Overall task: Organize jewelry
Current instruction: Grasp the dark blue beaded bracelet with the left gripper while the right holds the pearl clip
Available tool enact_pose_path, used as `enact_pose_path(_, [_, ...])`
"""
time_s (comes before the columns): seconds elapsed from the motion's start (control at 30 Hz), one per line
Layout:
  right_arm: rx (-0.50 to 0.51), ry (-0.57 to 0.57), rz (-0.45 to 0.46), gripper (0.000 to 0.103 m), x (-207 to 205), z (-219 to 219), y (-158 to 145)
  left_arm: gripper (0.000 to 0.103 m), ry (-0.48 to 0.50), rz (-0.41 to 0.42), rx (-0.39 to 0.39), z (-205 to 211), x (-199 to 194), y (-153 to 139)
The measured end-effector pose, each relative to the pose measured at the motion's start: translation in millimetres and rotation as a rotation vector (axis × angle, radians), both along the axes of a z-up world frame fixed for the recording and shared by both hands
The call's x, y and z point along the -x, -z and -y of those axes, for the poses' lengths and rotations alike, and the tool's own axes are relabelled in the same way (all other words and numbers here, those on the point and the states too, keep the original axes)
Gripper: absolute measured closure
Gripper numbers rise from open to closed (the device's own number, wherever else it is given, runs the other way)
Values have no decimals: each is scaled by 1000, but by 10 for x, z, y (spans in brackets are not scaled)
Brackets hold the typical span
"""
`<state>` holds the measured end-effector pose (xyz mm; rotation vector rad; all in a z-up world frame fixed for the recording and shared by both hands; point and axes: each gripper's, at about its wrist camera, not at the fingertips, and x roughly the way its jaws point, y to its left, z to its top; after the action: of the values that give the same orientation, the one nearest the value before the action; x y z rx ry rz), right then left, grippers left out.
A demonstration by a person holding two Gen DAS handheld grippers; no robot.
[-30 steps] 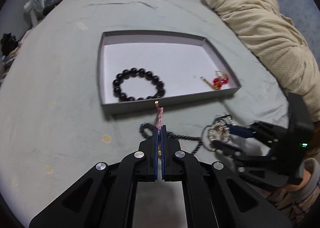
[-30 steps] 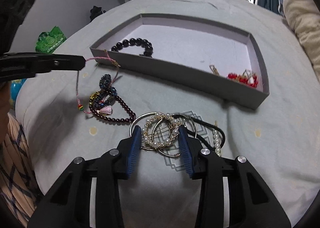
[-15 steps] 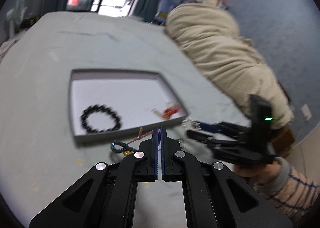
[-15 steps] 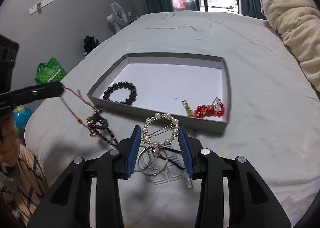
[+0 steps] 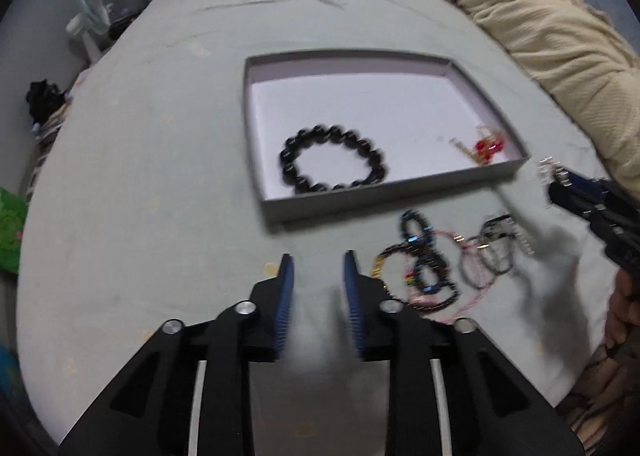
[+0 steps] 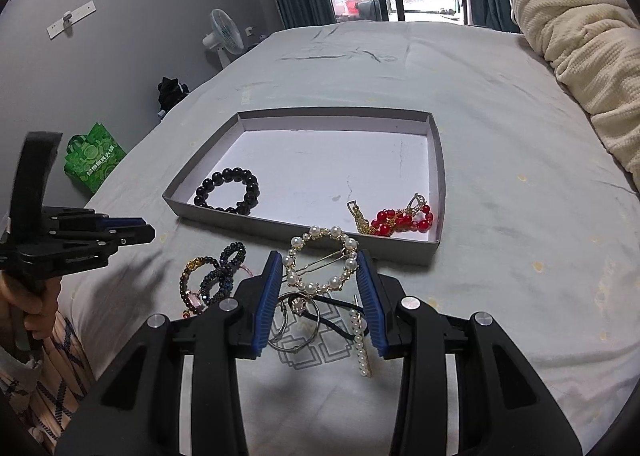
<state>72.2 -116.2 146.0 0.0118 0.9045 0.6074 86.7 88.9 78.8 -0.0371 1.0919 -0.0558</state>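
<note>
**Desk:** Where does the jewelry sit against your grippers?

**Caption:** Your right gripper (image 6: 320,276) is clamped on the pearl ring clip (image 6: 322,265), raised above the bed sheet (image 6: 500,104) just short of the tray's (image 6: 304,230) near wall. Your left gripper (image 5: 317,272) hovers with its blue pads apart and nothing between them; the beaded bracelets and pink cord (image 5: 420,268) lie in a heap on the sheet just to its right.

**Desk:** What has changed?

**Caption:** A second ago your left jaws were pinched on the pink cord, lifting it; now they have parted and the cord lies with the heap. The pearl clip has risen off the pile of hoops (image 6: 296,320).

**Desk:** And the tray?

**Caption:** It holds a black bead bracelet (image 6: 228,192) at its near left and a red bead piece with gold chain (image 6: 400,218) at its near right corner. A pearl bar clip (image 6: 360,344) lies on the sheet beside the hoops.
</note>
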Motion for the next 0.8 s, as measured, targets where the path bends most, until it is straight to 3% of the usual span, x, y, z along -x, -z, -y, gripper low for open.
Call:
enact_pose_path(0.07, [0, -2, 0, 65, 4, -9, 4, 57, 34, 5, 24, 77, 3, -13])
enact_pose_path(0.2, [5, 1, -4, 65, 4, -2, 19, 56, 80, -27, 89, 241, -48, 113])
enact_pose_path(0.3, [7, 2, -7, 65, 0, -2, 30, 57, 126, -17, 71, 463, -82, 174])
enact_pose_path(0.43, [7, -4, -3, 65, 15, -7, 29, 73, 205, -9, 10, 745, -137, 287])
enact_pose_path(0.5, [5, -1, -4, 65, 18, 5, 26, 84, 204, -31, -45, 802, -181, 397])
enact_pose_path(0.6, [3, 4, -3, 65, 15, 22, 18, 95, 202, -29, -49, 796, -186, 443])
enact_pose_path(0.7, [-2, 5, 0, 65, 13, 25, -1, 95, 203, -5, -50, 801, -145, 373])
enact_pose_path(0.8, [-6, 6, 5, 65, 17, 32, -22, 95, 193, 34, 6, 734, -85, 199])
